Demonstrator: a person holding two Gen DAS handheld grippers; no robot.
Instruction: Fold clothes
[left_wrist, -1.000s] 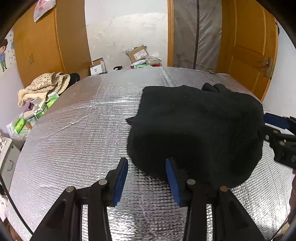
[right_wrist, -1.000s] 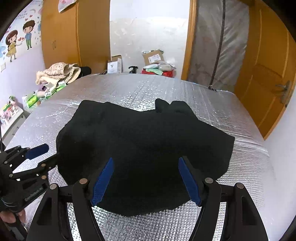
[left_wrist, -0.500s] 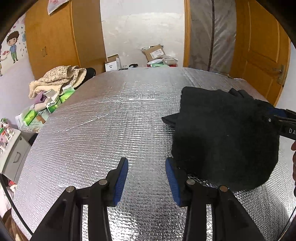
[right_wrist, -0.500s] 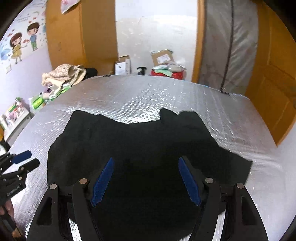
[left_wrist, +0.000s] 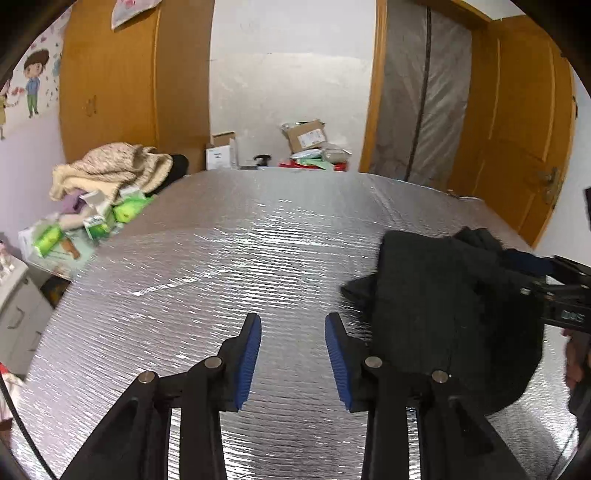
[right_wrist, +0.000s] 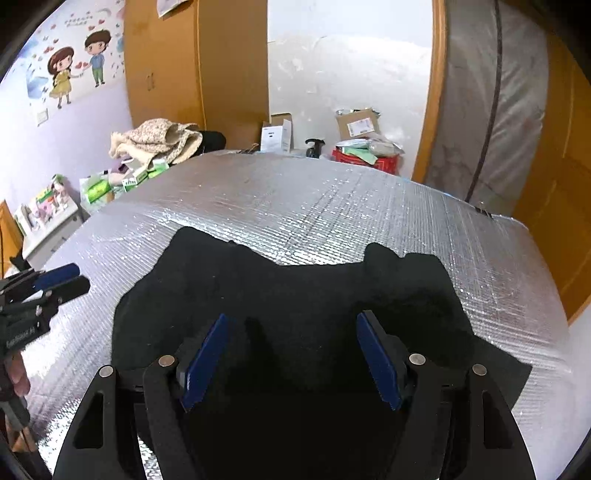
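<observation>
Black garment (right_wrist: 295, 314) flat on foil mat (right_wrist: 314, 206), near edge hidden under right gripper (right_wrist: 291, 354).
Both grippers spread, empty (left gripper (left_wrist: 293, 350) over bare mat, garment to its right).

The black garment (right_wrist: 295, 306) runs off the bottom edge of the right wrist view, its near hem hidden behind the right gripper (right_wrist: 291, 350). In the left wrist view its right side is covered by that gripper (left_wrist: 554, 291), itself cut by the frame edge. The print on the cardboard boxes (left_wrist: 308, 134) is too small to read. A hand (right_wrist: 14, 373) at the left edge is only partly visible, possibly two fingers.
</observation>
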